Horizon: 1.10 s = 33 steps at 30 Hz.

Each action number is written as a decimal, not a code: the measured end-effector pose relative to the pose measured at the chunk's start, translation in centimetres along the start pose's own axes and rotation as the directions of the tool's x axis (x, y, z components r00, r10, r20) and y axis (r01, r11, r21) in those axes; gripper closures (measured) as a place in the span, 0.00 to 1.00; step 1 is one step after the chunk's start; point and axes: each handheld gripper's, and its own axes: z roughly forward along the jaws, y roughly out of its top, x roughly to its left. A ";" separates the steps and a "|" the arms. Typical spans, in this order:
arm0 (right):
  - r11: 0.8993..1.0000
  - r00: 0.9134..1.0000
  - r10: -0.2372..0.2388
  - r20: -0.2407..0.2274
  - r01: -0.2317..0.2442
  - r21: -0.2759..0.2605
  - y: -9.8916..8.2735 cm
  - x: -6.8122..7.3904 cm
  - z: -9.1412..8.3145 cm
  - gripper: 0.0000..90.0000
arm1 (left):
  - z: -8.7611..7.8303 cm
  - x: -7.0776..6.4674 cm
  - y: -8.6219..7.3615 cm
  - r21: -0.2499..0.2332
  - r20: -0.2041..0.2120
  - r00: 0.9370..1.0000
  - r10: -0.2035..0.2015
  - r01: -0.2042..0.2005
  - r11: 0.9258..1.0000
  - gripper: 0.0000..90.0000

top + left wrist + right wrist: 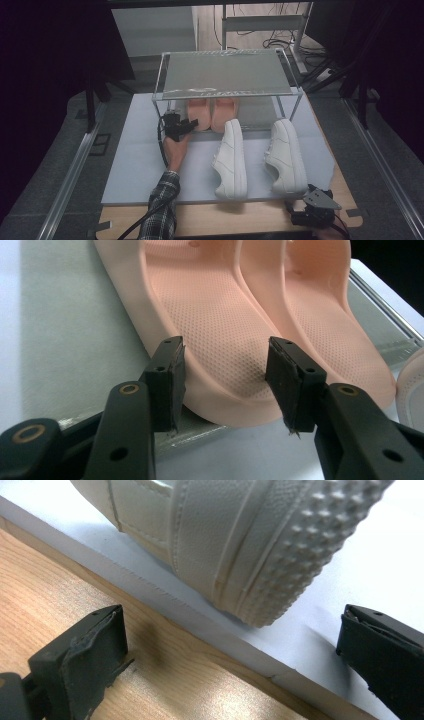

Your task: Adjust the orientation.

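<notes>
The left slipper (210, 335) of a pink pair is lying on the lower level of the rack (227, 91), heel toward the person, touching its mate, the right slipper (330, 325). The left gripper (186, 126) is hovering at that heel: in the left gripper view its fingers (167, 385) are standing half open on either side of the heel rim, and no pad is pressing on the foam, so nothing is being gripped. Whether the inner pads are brushing the rim is hard to tell.

Judging from this, the step in hand is either settling the slipper into the rack or taking hold of it; the pictures are not deciding between the two. If the slipper is being placed, the next move is calling for a straight pull back without dragging the heel. If it is being picked, the fingers need to close on the rim first.

Two white sneakers (231, 160) are waiting on the grey mat (135, 160) in front of the rack, apart from each other. The right gripper (316, 207) is resting on the wooden desk (250, 220) just below the right sneaker (240, 540), its fingers (95, 650) spread wide and holding nothing.
</notes>
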 end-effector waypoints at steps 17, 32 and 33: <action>1.000 1.000 0.001 -0.002 -0.001 -0.001 0.0 0.0 0.0 0.00 | 0.6 -1.2 0.3 -0.018 -0.085 0.993 0.084 -0.086 0.996 0.68; 1.000 1.000 0.001 -0.005 -0.001 -0.002 0.0 0.0 0.0 0.00 | 3.3 -2.1 1.2 0.122 -0.371 0.890 0.265 -0.236 0.964 0.99; 1.000 1.000 0.001 -0.005 -0.001 -0.002 0.0 0.0 0.0 0.00 | 3.5 -2.1 1.4 0.137 -0.362 0.890 0.277 -0.243 0.960 0.99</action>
